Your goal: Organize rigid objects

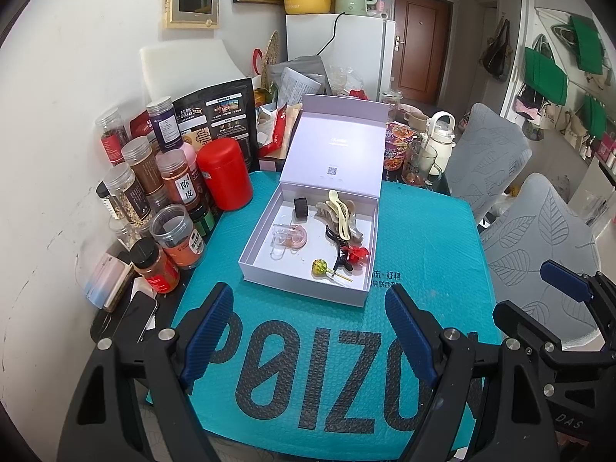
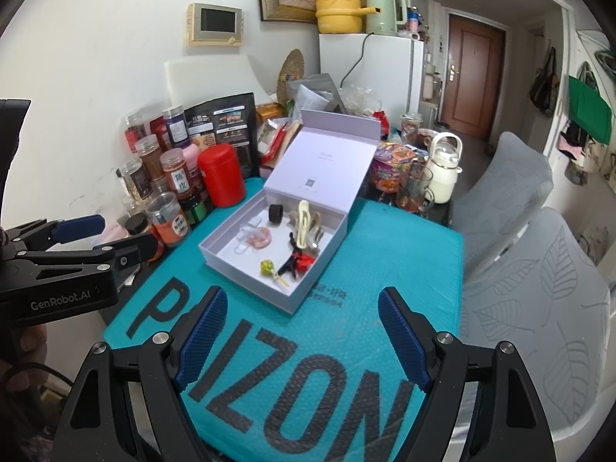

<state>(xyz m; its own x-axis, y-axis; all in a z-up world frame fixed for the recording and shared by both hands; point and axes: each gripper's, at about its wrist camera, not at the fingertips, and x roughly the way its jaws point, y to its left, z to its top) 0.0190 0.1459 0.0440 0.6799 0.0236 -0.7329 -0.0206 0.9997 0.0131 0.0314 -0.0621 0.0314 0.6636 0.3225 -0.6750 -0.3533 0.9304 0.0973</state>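
Observation:
A pale lilac box (image 1: 304, 288) (image 2: 246, 281) stands with its lid raised on a teal bubble mailer (image 1: 423, 238) (image 2: 385, 269). Inside lie a black roll (image 1: 301, 208) (image 2: 276, 213), a cream hair clip (image 1: 338, 211) (image 2: 304, 223), clear pink clips (image 1: 290, 236) (image 2: 258, 238), a green-yellow lollipop (image 1: 318, 266) (image 2: 266, 266) and a red-and-black clip (image 1: 352, 256) (image 2: 302, 260). My left gripper (image 1: 308, 331) (image 2: 104, 236) hovers open in front of the box, nothing between its fingers. To its right my right gripper (image 2: 304, 327) (image 1: 543, 300) is open and holds nothing.
Spice jars (image 1: 154, 192) and a red canister (image 1: 225, 173) (image 2: 222, 175) crowd the table's left side by the wall. A phone (image 1: 138, 312) lies near the left edge. Behind the box are snack packets, a glass mug and a white bottle (image 1: 439, 138). Grey-covered chairs (image 1: 539, 231) stand on the right.

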